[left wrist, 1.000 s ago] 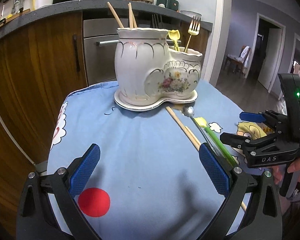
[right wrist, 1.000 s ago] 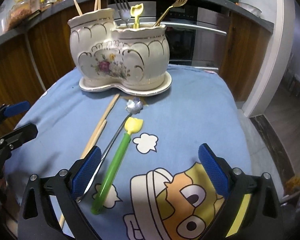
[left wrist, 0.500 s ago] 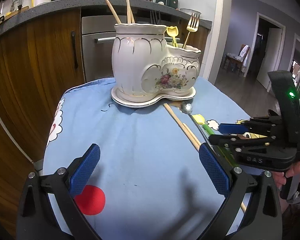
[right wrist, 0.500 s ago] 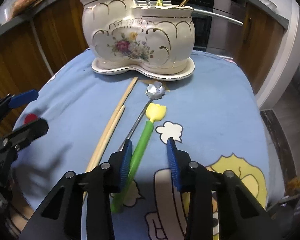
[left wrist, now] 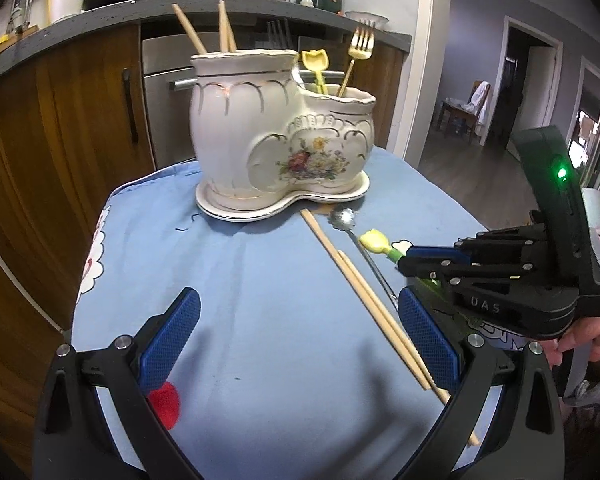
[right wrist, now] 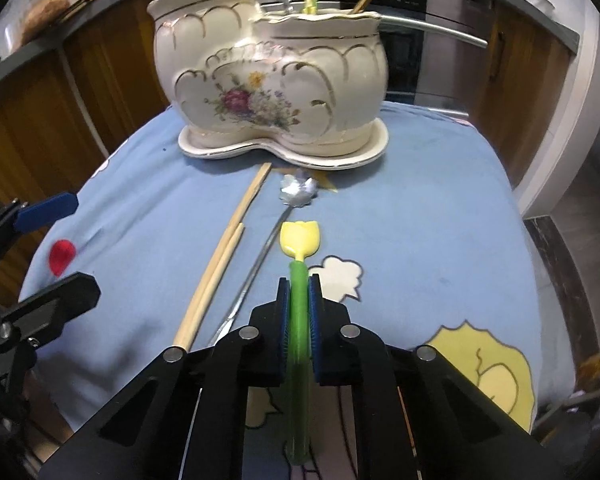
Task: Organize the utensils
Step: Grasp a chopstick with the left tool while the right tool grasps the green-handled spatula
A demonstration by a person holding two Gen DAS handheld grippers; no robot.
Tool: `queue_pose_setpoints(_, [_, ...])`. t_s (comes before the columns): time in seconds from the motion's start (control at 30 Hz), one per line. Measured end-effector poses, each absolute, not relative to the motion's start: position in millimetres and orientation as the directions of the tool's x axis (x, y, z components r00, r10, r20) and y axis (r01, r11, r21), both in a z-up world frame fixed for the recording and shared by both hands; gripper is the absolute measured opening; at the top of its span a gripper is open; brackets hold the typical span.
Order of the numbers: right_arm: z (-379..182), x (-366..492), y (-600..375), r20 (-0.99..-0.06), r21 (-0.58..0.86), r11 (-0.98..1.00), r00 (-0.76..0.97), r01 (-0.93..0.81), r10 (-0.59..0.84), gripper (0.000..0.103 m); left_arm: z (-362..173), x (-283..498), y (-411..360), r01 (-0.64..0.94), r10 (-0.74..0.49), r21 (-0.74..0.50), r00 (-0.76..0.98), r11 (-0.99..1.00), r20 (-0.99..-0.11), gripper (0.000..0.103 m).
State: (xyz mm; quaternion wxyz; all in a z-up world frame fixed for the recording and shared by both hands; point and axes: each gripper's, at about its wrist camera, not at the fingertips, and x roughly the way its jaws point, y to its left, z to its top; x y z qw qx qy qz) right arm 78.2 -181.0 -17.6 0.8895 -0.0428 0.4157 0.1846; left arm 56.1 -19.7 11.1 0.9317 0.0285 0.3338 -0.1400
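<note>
Grasp step: right gripper closing, fingers clamped on green-handled spoon at frame centre on worktop. Left gripper fingers apart, empty. Next: lift, tilt upright into ceramic holder.

"DAS" in raised letters on the right claw body

A cream two-pot ceramic holder with a floral print stands upright, holding chopsticks and forks. Before it lie two wooden chopsticks, a silver flower-ended spoon and a green-handled yellow tulip spoon.
</note>
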Motion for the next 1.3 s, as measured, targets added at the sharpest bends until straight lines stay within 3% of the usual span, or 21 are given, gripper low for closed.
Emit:
queue_pose_setpoints(0.53, [1.7, 68.5, -217.8, -0.669, 0.152, 0.922, 0.649, -0.357, 0.362, 0.010, -20.4, 82.6, -52.8, 0.216, -0.118, 0.026, 0.627, 0.976, -0.770, 0.095])
queue_pose_setpoints(1.13, [2.3, 67.1, -219.4, -0.657, 0.169, 0.915, 0.650, -0.367, 0.382, 0.010, -23.9, 97.8, -62.6, 0.210, -0.088, 0.049, 0.596, 0.976, -0.798, 0.090])
queue_pose_setpoints(1.17, [2.6, 67.0, -219.5, -0.656, 0.169, 0.914, 0.650, -0.368, 0.383, 0.010, -23.6, 98.7, -62.3, 0.209, -0.093, 0.042, 0.595, 0.977, -0.798, 0.088])
queue_pose_setpoints(1.23, [3.2, 66.4, -219.0, -0.655, 0.171, 0.913, 0.650, -0.370, 0.386, 0.010, -22.9, 97.9, -59.5, 0.208, -0.094, 0.042, 0.602, 0.977, -0.793, 0.073])
queue_pose_setpoints(1.3, [3.8, 65.5, -218.5, -0.652, 0.172, 0.911, 0.650, -0.375, 0.390, 0.010, -19.6, 100.2, -57.3, 0.216, -0.107, 0.033, 0.605, 0.976, -0.789, 0.040])
